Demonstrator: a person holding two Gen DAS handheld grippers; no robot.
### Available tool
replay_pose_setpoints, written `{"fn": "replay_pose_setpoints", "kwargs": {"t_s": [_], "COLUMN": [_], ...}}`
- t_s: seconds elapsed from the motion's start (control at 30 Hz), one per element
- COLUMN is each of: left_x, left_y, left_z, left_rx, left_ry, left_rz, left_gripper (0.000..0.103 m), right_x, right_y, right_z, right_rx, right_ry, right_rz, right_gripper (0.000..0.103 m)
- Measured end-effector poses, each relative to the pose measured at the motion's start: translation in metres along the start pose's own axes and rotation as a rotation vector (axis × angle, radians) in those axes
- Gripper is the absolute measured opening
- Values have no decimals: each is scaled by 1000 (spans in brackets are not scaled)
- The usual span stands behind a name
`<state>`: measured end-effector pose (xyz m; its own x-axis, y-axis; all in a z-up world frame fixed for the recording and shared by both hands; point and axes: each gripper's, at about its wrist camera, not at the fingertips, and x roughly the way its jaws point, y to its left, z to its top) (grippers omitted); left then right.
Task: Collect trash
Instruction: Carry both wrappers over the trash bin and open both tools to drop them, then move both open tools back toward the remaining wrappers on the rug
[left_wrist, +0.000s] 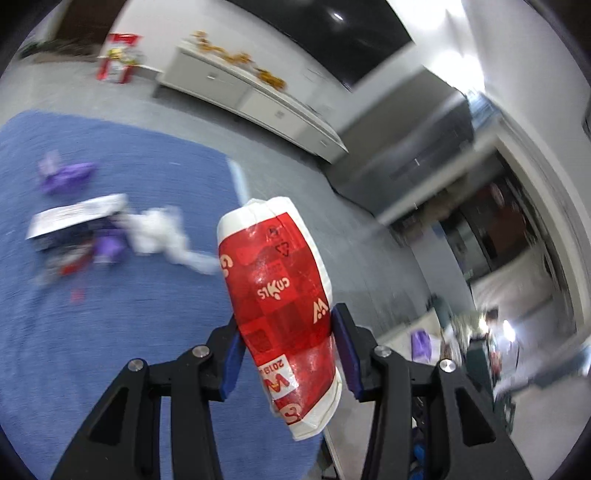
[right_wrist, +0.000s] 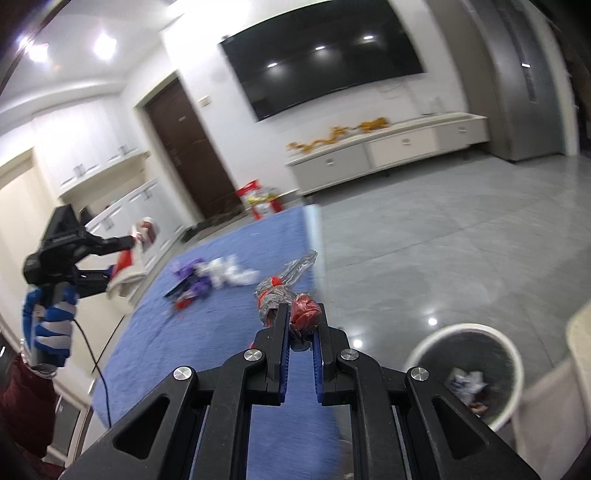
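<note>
My left gripper (left_wrist: 286, 326) is shut on a red and white paper cup (left_wrist: 279, 291) and holds it in the air over the edge of the blue table (left_wrist: 110, 332). It also shows in the right wrist view (right_wrist: 120, 264), raised at the left with the cup (right_wrist: 127, 264). My right gripper (right_wrist: 303, 314) is shut on a crumpled clear wrapper with red parts (right_wrist: 286, 290), above the table's right edge. Purple, white and red trash (left_wrist: 110, 229) lies in a pile on the table; the pile also shows in the right wrist view (right_wrist: 210, 275).
A white waste bin (right_wrist: 467, 369) with some trash inside stands on the grey floor at the lower right. A low white cabinet (right_wrist: 388, 147) runs along the far wall under a wall television (right_wrist: 321, 51). A red and white box (right_wrist: 258, 199) stands on the floor.
</note>
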<state>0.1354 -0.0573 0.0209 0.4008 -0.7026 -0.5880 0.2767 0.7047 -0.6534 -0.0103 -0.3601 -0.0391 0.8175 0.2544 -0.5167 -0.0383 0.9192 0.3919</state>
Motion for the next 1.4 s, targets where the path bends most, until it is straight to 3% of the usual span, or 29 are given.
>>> {"fn": "replay_pose_setpoints", "kwargs": {"t_s": [0.17, 0.37, 0.63, 0.87, 0.93, 1.07, 1.27, 1.4], "left_x": [69, 176, 311, 388, 401, 402, 379, 340], "left_y": [-69, -123, -148, -149, -144, -130, -139, -150], "left_z": [-11, -34, -68, -86, -91, -97, -94, -90], "left_rx": [100, 165, 210, 246, 245, 236, 279, 321], "left_ry": [100, 250, 401, 461, 472, 487, 471, 393], "left_rz": [-18, -20, 62, 127, 134, 118, 88, 71], "left_gripper": [43, 43, 43, 47, 48, 55, 58, 58], "right_x": [-23, -26, 18, 64, 75, 94, 89, 71], "right_y": [-59, -120, -175, -212, -217, -228, -227, -217], "right_z": [-9, -25, -42, -56, -60, -72, -81, -75], "right_rx": [88, 175, 254, 307, 320, 349, 364, 360], "right_ry": [-29, -16, 55, 120, 132, 174, 181, 151], "right_rz": [-103, -214, -287, -333, -342, -367, -365, -356], "right_gripper": [11, 11, 11, 15, 16, 39, 41, 41]}}
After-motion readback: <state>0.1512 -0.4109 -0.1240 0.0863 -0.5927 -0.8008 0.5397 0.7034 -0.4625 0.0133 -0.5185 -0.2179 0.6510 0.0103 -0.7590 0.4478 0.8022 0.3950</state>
